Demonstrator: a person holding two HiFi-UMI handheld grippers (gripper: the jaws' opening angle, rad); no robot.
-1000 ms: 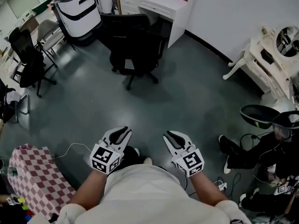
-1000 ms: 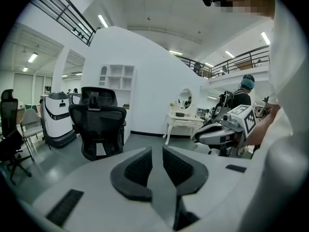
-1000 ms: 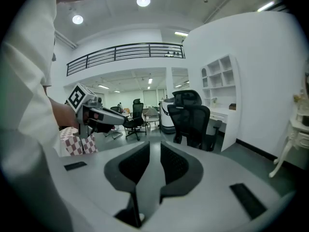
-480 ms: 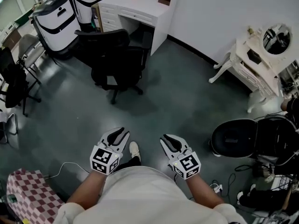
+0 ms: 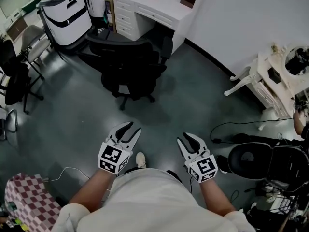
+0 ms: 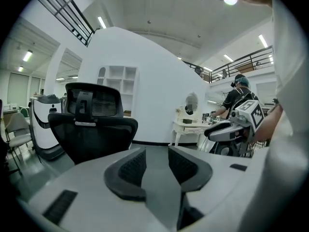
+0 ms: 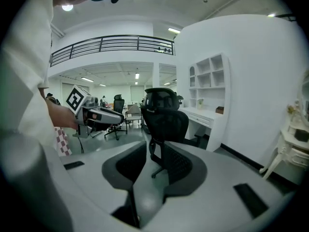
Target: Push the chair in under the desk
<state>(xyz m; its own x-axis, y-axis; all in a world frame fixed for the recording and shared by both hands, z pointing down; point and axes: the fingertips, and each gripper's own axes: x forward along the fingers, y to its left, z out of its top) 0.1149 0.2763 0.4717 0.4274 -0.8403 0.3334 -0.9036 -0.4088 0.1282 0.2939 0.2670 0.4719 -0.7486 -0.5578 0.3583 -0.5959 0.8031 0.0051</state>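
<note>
a: reporting what is hard to make out?
b: desk [image 5: 159, 6] cut off at the far edge; black chair [image 5: 130, 64] just before it, seat lost in shadow.
a: jaws?
b: left gripper [image 5: 129, 129] and right gripper [image 5: 188, 138] near, both apart, just been opening, nothing between.
a: room?
b: grey floor [image 5: 193, 105], white wall [image 5: 241, 23] right.

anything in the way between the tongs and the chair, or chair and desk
Nothing visible: only bare floor lies between the left tongs, the right tongs and the chair, which stands at the desk's opening. Both tongs have just been opening, empty.
</note>
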